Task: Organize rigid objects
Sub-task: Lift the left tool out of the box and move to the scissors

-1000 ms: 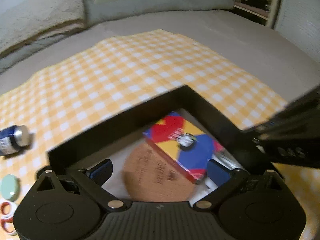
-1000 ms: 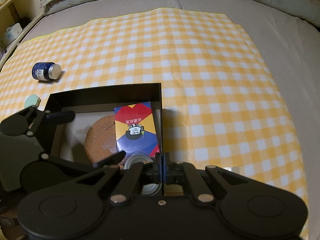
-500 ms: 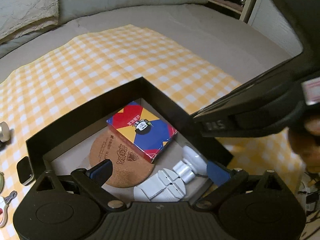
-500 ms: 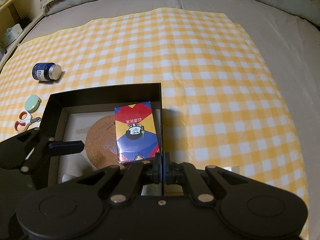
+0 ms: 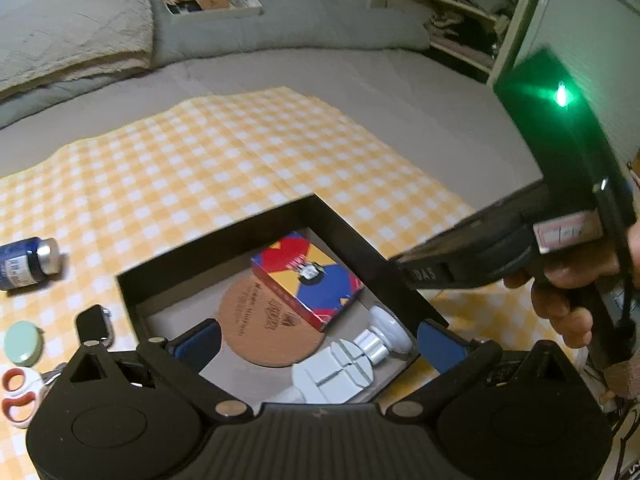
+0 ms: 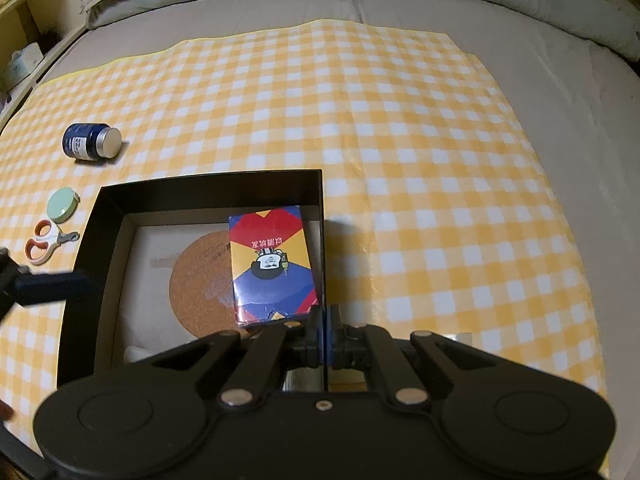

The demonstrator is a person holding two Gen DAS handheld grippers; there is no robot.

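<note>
- Your left gripper (image 5: 318, 338) hangs over the near end of the black box (image 5: 224, 236) with its blue pads spread wide and nothing between them.
- Your right gripper (image 6: 325, 338) is clamped tight on the box's right wall, right at the near end of that wall (pads pressed flat on the thin black edge).
- Inside the box: a round cork coaster (image 5: 260, 320) lies flat on the pale floor, and the colourful card pack (image 6: 271, 264) sits partly on top of it, up against the right wall.
- There's also a white plastic tool with a metal knob (image 5: 352, 356) lying in the box's near part, just beside the coaster.
- Still out on the yellow checked cloth (image 6: 400, 140), left of the box: a dark blue jar with a silver lid (image 6: 91, 141) on its side, well apart from the box.
- Closer in, a pale green round case (image 6: 63, 199) and small scissors with orange-and-white handles (image 6: 42, 240) lie near each other.
- A small black thing with a metal clip (image 5: 95, 325) sits just beside the box's left corner (can't tell what it is).
- Your right hand (image 5: 568, 292) is wrapped around its gripper's handle.
</note>
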